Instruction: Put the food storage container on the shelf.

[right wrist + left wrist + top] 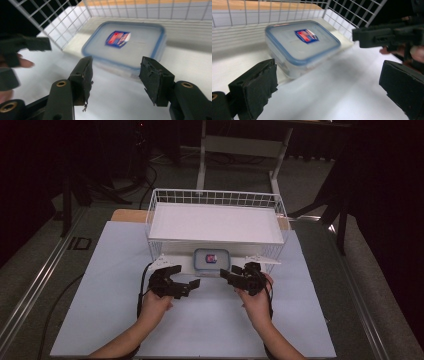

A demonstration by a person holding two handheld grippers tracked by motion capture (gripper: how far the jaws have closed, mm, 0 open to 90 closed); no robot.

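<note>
A clear plastic container (212,258) with a blue-rimmed lid and a red and blue label sits at the front of a white wire basket (215,195). My left gripper (187,276) is just left of it, open wide with nothing between its pads. My right gripper (227,272) is just right of it, also open and empty. In the left gripper view the container (302,47) lies ahead of the left gripper (329,75), and the right gripper (382,37) reaches in from the right. In the right gripper view the container (125,45) lies just beyond the right gripper (117,72).
The basket holds a flat white board (215,222) above the container. A white sheet (200,330) covers the table (125,215). Wire walls (249,15) stand behind and beside the container. A metal desk frame (240,145) stands on the floor beyond.
</note>
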